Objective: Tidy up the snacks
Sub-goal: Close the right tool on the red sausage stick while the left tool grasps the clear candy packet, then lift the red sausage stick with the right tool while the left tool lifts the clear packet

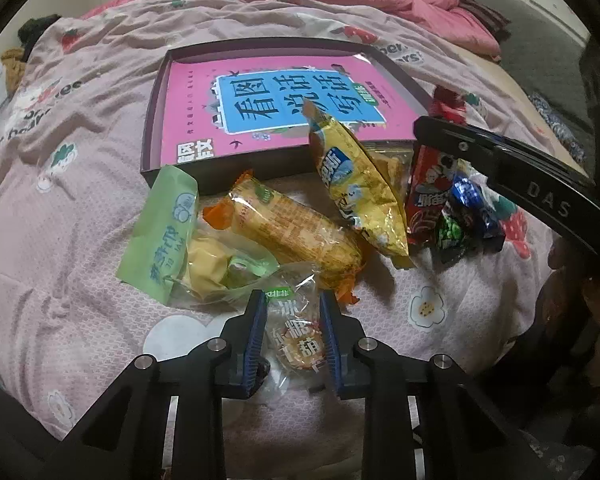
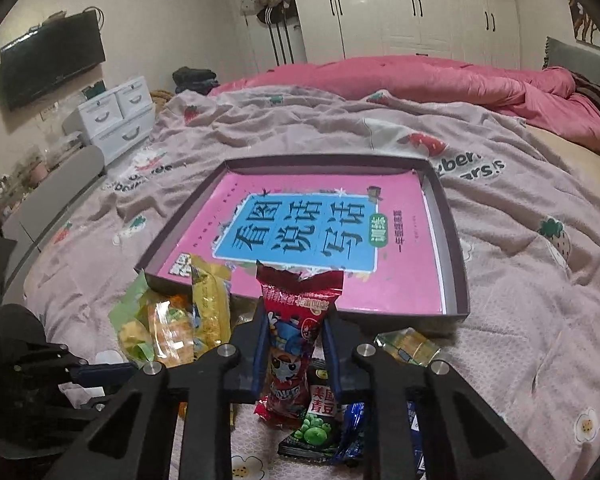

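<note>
A shallow dark box [image 1: 156, 120] [image 2: 456, 264] lies on the bed with a pink book [image 1: 284, 96] [image 2: 320, 236] inside. Snack packets lie in front of it: a green one [image 1: 160, 236], an orange one [image 1: 292, 228], a yellow one [image 1: 356, 188]. My left gripper [image 1: 293, 320] is shut on a clear packet of round biscuits [image 1: 300, 340] that rests on the bed. My right gripper [image 2: 296, 332] is shut on a red snack packet [image 2: 296, 320] and holds it upright above a green pea packet [image 2: 316, 428] and a blue packet [image 2: 352, 428].
The bed has a pink patterned cover [image 1: 80, 200] and a rumpled pink quilt [image 2: 420, 80] at the far side. White drawers [image 2: 112, 120] and a wall television [image 2: 48, 64] stand to the left. The right gripper's arm [image 1: 520, 176] shows in the left wrist view.
</note>
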Action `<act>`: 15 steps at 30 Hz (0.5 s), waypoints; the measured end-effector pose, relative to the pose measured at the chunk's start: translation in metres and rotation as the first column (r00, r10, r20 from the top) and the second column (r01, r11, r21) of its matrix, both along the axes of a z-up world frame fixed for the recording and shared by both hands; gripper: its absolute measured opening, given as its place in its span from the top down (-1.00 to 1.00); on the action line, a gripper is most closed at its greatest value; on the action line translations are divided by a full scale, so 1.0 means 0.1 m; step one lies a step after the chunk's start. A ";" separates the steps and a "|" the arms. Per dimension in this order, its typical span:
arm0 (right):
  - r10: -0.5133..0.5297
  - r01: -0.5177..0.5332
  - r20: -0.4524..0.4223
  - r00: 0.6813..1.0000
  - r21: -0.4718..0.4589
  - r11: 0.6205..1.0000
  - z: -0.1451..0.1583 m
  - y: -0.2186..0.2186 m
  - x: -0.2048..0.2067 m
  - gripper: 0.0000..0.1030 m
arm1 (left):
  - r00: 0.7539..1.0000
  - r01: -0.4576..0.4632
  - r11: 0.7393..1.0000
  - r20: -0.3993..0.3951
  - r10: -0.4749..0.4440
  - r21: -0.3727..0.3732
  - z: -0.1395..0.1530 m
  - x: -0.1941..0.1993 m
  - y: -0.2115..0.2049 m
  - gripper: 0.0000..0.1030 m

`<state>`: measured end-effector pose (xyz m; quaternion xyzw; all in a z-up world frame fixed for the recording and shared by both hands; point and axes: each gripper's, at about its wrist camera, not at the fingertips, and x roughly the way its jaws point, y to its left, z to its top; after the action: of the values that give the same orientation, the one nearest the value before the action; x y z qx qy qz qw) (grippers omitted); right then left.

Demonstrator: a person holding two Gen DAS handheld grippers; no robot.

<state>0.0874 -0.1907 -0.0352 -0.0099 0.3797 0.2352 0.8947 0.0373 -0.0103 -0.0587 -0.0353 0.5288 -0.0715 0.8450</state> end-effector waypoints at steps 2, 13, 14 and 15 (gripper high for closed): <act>-0.002 0.002 0.008 1.000 0.008 1.000 0.03 -0.01 -0.01 0.54 | 1.000 -0.004 1.000 0.010 0.004 -0.008 0.03 0.00 0.02 0.50; 0.001 -0.002 0.043 0.999 0.022 1.000 0.11 -0.05 -0.03 0.55 | 0.999 -0.004 0.999 0.041 0.006 -0.043 0.14 0.01 0.11 0.99; 0.001 -0.002 0.044 0.999 0.020 1.000 0.11 -0.05 -0.03 0.54 | 0.999 -0.006 0.999 0.038 0.007 -0.043 0.13 0.01 0.11 0.99; 0.005 -0.006 0.043 0.999 0.021 1.000 0.11 -0.05 -0.03 0.54 | 0.999 -0.007 0.999 0.031 0.008 -0.043 0.12 0.02 0.12 0.99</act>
<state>0.0843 -0.1953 -0.0244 -0.0065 0.3579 0.2416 0.9020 0.0391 0.0013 -0.0469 -0.0543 0.5136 -0.0802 0.8525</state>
